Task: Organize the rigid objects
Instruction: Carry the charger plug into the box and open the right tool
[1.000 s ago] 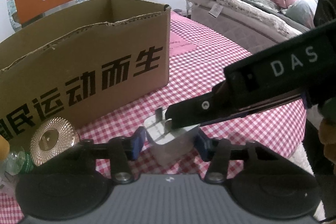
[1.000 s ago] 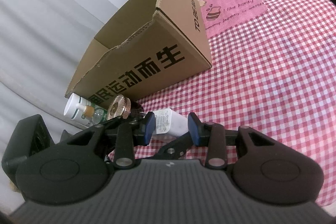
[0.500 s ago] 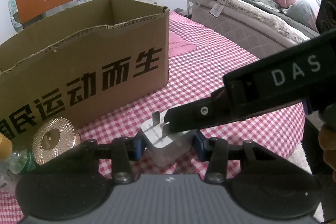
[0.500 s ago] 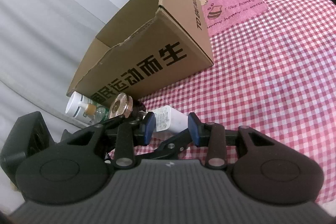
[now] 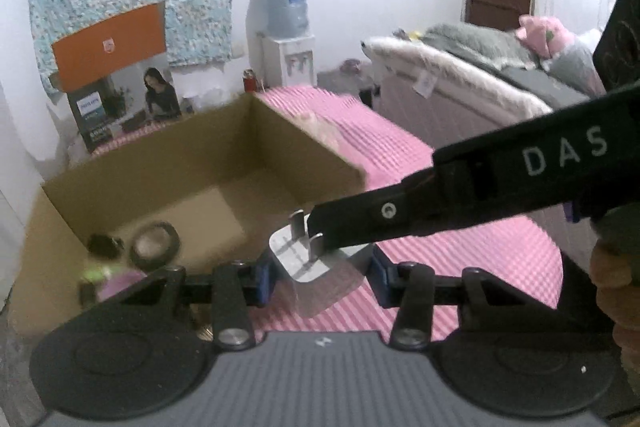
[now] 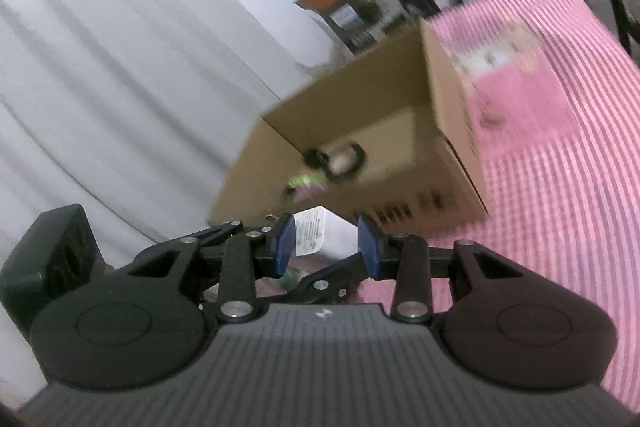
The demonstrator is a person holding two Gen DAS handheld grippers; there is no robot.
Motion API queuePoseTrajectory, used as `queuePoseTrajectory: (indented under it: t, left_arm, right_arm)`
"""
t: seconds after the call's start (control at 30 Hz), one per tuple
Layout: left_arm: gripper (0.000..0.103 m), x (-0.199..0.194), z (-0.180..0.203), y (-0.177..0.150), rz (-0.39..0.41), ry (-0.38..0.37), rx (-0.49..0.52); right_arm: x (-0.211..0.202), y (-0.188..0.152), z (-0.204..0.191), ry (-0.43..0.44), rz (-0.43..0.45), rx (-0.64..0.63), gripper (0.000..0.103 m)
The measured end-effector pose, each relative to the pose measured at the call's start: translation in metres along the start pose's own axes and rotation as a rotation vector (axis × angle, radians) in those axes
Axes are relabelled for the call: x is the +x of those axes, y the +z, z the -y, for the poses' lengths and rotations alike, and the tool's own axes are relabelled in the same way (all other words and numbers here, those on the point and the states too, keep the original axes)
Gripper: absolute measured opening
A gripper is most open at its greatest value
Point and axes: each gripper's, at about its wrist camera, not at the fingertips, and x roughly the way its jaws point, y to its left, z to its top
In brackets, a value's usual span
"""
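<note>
The left tongs [image 5: 320,277] are closed on a white plug adapter [image 5: 310,259], the blue pads pressed to its two sides, and hold it up in the air at the near rim of the open cardboard box [image 5: 160,179] that stands on the pink checked surface [image 5: 460,255]. The right tongs [image 6: 326,247] are about the same adapter [image 6: 322,235] — one pad seems to touch its labelled face, the other stands a little off, so whether they grip it I cannot tell. To do this step well, I judge, carry the adapter well past the box wall and over the bare cardboard floor, clear of the dark ring [image 5: 156,245] and the small blurred things beside it, lower it close to the bottom, and only then let the pads part, so that it does not tumble. The adapter's two metal prongs [image 5: 304,233] point up and away from the left camera, toward the box; its long axis runs the same way, from body to prongs.
</note>
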Motion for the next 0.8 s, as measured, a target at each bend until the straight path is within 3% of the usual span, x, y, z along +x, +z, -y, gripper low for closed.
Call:
queuePoseTrajectory:
  t: [0.23,0.43,0.8]
  left_arm:
    - [0.047,0.015,-0.056,0.051,-0.038,0.017,-0.056]
    - [0.047,0.057,-0.102,0.057,-0.156,0.021,-0.153]
    - [0.047,0.129,-0.142,0.034,-0.450,-0.011,-0.264]
  right_arm:
    - [0.042,0.067,-0.025,0.033,-0.042,-0.038,0.034]
    - [0.112,0.110,-0.019,0.020,-0.176,0.017,0.034]
    - [0.195,0.107,0.023,-0.040,-0.423,0.174,0.034]
